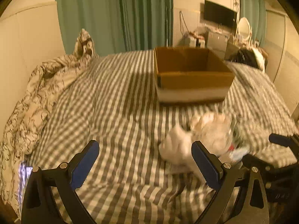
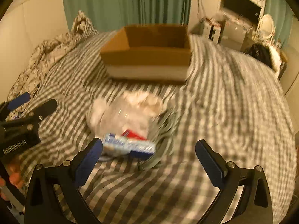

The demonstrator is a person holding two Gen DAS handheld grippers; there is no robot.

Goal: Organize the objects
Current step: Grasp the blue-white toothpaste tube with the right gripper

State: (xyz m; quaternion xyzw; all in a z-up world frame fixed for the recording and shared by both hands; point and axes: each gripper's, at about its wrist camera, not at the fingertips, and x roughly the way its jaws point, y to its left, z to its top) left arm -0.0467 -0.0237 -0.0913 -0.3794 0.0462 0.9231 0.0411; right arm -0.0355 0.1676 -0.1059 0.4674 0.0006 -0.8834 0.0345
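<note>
An open cardboard box [image 1: 192, 74] stands on the striped bed [image 1: 115, 97]; it also shows in the right wrist view [image 2: 149, 56]. In front of it lies a blurred heap: a white plush toy [image 1: 188, 140] [image 2: 130, 110], a blue-and-white packet [image 2: 129, 146], a red item [image 2: 133, 134] and a grey-green cloth [image 2: 166, 130]. My left gripper [image 1: 145, 160] is open and empty, its right finger beside the toy. My right gripper [image 2: 149, 158] is open and empty, just short of the packet. Each gripper shows at the edge of the other's view, left [image 2: 31, 102] and right [image 1: 265, 147].
A patterned duvet [image 1: 37, 93] is bunched along the bed's left side by the wall. Green curtains [image 1: 115, 15] hang behind. A TV [image 1: 219, 14], a dresser and a mirror stand at the far right. A dark bag [image 1: 246, 57] sits by the bed's far right corner.
</note>
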